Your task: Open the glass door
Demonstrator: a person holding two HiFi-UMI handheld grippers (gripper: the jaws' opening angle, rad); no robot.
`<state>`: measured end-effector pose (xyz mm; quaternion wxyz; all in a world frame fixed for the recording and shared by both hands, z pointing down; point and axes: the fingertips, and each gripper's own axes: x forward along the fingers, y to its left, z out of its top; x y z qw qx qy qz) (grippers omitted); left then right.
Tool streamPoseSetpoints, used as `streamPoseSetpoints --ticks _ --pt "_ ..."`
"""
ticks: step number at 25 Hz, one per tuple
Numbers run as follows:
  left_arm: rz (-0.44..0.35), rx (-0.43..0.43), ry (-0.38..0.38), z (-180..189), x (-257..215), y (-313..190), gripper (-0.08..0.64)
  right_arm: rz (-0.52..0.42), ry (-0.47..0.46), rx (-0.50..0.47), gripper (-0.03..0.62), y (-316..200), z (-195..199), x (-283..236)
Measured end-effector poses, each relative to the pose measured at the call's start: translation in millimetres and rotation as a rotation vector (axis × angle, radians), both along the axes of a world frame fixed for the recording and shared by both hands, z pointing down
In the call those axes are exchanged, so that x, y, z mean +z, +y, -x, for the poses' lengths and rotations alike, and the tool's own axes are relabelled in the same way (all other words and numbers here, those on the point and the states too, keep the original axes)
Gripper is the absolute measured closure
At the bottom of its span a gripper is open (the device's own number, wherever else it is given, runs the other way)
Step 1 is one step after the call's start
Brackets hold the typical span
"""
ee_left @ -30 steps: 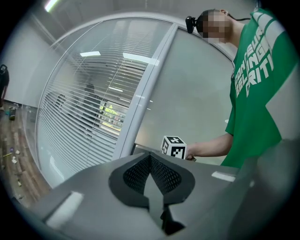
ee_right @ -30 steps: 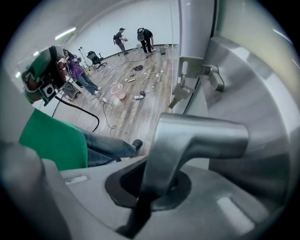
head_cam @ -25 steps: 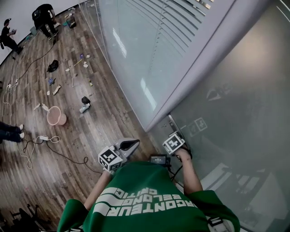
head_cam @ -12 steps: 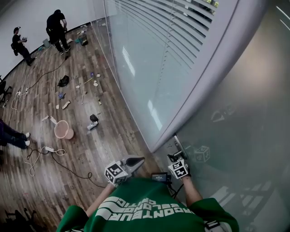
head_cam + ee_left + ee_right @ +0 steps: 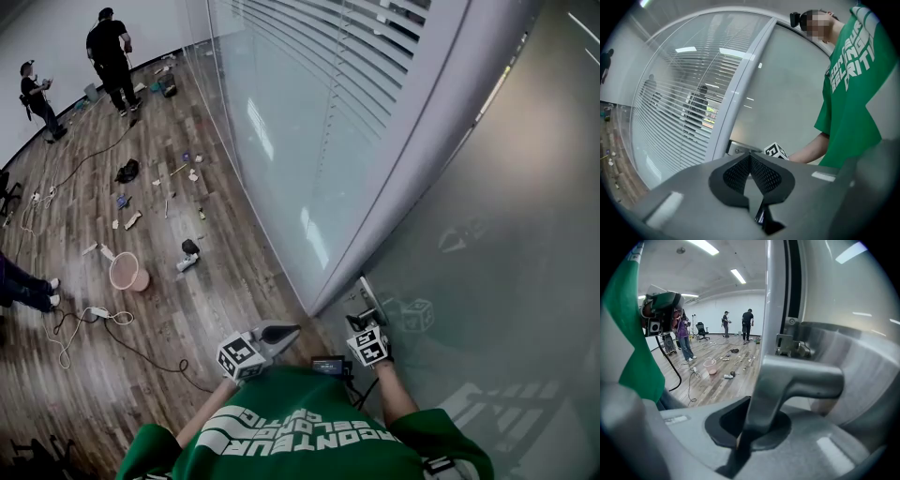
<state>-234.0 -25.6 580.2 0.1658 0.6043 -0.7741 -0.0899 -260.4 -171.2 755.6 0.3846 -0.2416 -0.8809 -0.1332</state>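
Observation:
The frosted glass door [image 5: 487,225] stands at the right of a grey frame post [image 5: 412,159]. Its metal lever handle [image 5: 792,376] runs down between the jaws of my right gripper [image 5: 752,425], which is shut on it. In the head view the right gripper [image 5: 362,324] sits at the door's edge, pointing steeply down. My left gripper [image 5: 287,331] is held in the air to the left of it, shut and empty. In the left gripper view the left gripper [image 5: 750,161] has its pads together, and the right gripper's marker cube [image 5: 775,151] shows beyond.
A curved glass wall with blinds [image 5: 309,94] runs left of the post. The wood floor holds a pink bucket [image 5: 127,272], cables [image 5: 84,319] and scattered litter. Two people [image 5: 108,47] stand far off; a lock plate [image 5: 792,345] is above the handle.
My right gripper has tipped downward while staying shut on the handle. The left gripper has hardly moved. The head view has shifted slightly.

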Motion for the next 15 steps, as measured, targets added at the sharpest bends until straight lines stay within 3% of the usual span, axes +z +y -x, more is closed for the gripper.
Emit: streamPoseSetpoints --ticks 2,7,15 --pt "0.005 0.013 0.026 -5 1 -4 0.546 0.0 -0.002 0.004 0.6 -4 2 2" --pt "0.008 0.002 -0.01 -6 3 -7 0.546 -0.006 -0.015 0.014 0.6 -12 7 -1" --pt "0.016 0.026 0.005 -19 5 -26 0.546 -0.002 -0.013 0.045 0.6 -30 22 6"
